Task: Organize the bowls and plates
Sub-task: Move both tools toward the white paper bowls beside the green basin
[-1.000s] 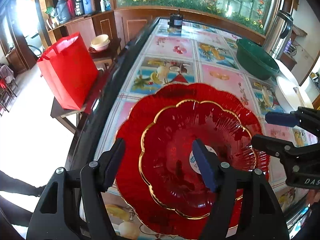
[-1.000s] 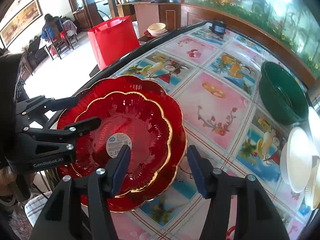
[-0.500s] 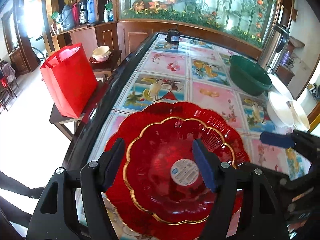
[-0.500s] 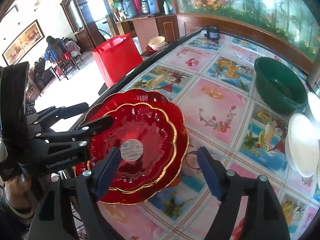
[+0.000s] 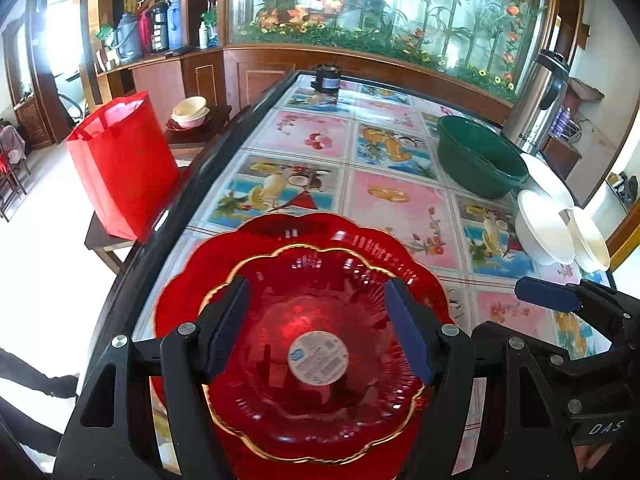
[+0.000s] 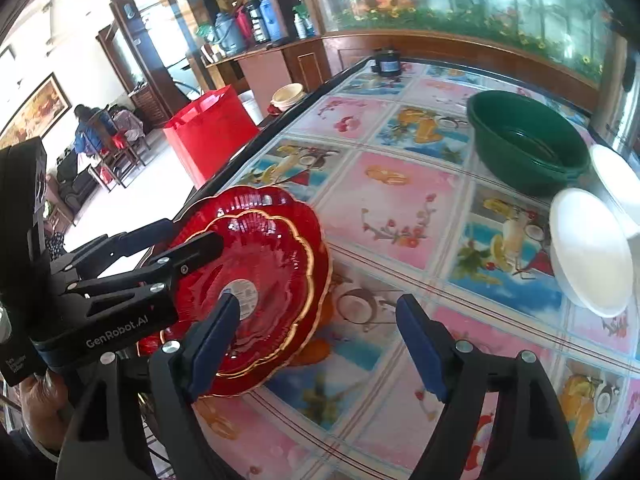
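sitting nested on the near left corner of the tabletop (image 6: 400, 208), the small red plate (image 5: 316, 344) rests inside the large red plate (image 5: 208, 264). the left gripper (image 5: 316, 332) hovers over them, spread and empty. the right gripper (image 6: 320, 340) is spread too, nothing between its fingers. the red stack looks done; next likely comes the white bowls (image 6: 588, 256) beside the green basin (image 6: 524, 148), calling for a reach across and a rim pinch.
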